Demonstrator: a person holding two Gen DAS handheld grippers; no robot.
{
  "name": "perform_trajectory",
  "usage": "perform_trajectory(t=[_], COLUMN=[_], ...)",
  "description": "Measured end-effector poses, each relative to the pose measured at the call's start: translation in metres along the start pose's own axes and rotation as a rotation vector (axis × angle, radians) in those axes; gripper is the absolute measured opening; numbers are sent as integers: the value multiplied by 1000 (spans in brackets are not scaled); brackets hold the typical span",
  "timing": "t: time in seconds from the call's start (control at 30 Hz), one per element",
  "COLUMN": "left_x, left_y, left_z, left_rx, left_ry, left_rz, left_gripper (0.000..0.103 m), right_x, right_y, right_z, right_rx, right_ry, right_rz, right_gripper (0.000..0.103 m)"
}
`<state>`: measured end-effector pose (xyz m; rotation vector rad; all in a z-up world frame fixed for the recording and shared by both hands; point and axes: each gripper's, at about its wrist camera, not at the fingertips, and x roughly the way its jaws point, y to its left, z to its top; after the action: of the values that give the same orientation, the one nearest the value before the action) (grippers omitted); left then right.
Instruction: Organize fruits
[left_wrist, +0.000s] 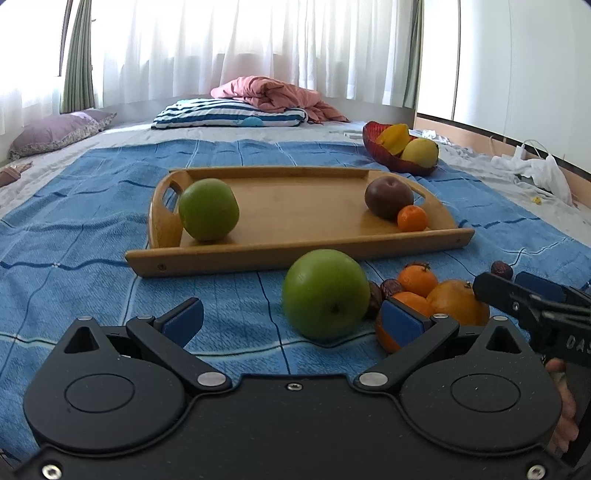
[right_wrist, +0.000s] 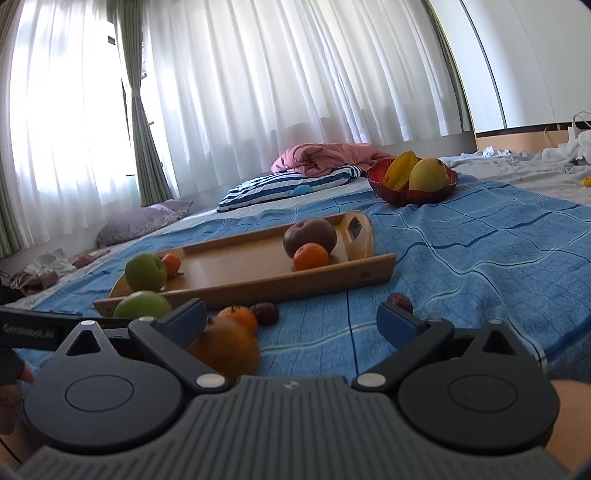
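The tray (left_wrist: 295, 245) is smooth, satin-finished wood with small metal screws in its near rail, lying on a blue woven cloth blanket (left_wrist: 74, 236) of coarse, matt weave. At the tray's 1 o'clock a glossy, ribbed red bowl (right_wrist: 412, 194) looks like glass or clear plastic. The left gripper (left_wrist: 293, 319) is matt black plastic with silvery metal rivets and blue matt pads (left_wrist: 400, 323); the green apple (left_wrist: 325, 293) before it has a smooth, faintly shiny skin.

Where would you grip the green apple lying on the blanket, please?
Take the green apple across its widest middle, from the near side, level with the blanket. It lies on its side with its dimple facing the open left hand-held gripper.
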<state>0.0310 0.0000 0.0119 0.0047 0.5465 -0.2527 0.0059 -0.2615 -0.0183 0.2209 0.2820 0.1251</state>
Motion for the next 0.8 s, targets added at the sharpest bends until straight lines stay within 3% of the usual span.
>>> perform_trajectory(t=[0.27,0.57,0.8], left_x=[6,15,19], left_y=[2,1,5], left_z=[5,7,6], left_rx=[-46,-87,-121], left_ry=[1,15,42], left_rz=[-8,0,-14], left_gripper=[103,102,96], right_x=[-7,-2,-1], right_y=[8,20,33], right_z=[-10,-15,-21], right_rx=[-24,-89,-161], right_ry=[35,45,49], right_rz=[52,53,57], right_gripper=[103,103,103])
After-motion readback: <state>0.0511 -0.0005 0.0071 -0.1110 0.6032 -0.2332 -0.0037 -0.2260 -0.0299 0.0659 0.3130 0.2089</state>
